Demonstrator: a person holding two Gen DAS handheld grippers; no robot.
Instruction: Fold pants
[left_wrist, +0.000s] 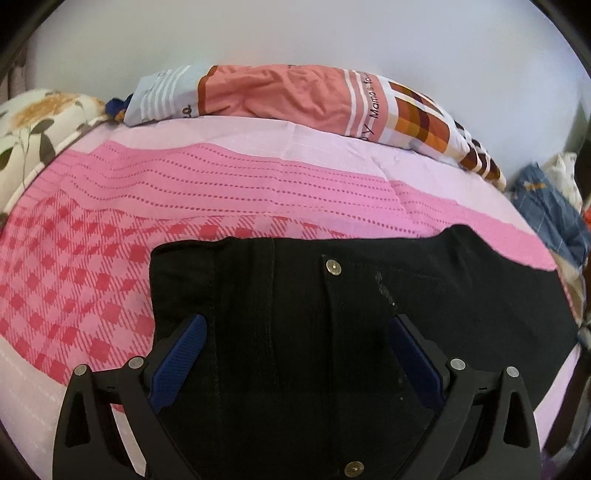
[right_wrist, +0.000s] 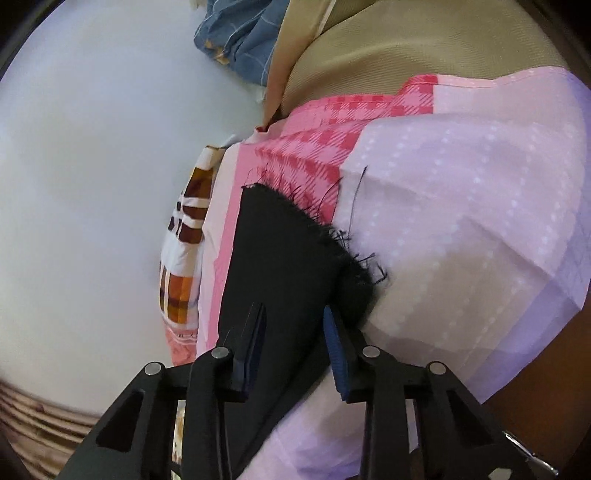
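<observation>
Black denim pants (left_wrist: 332, 314) lie flat on the pink checked bed sheet (left_wrist: 92, 266); left claw (left_wrist: 295, 332) gapes wide over the waistband, right claw (right_wrist: 295, 321) part-open astride the frayed hem (right_wrist: 332, 236), likely for folding

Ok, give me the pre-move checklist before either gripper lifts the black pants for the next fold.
1. Pants lying flat on the pink bedsheet: ok at the waist end.
2. Left gripper over the waistband, pads wide apart, gripping nothing: not ok for a lift.
3. Right gripper at the frayed hem, cloth between the pads: ok.
4. Right pads actually pinching the cloth: cannot tell.
5. Both leg layers in the right grip: cannot tell.
6. Patterned pillow lies apart from the pants: ok.
</observation>
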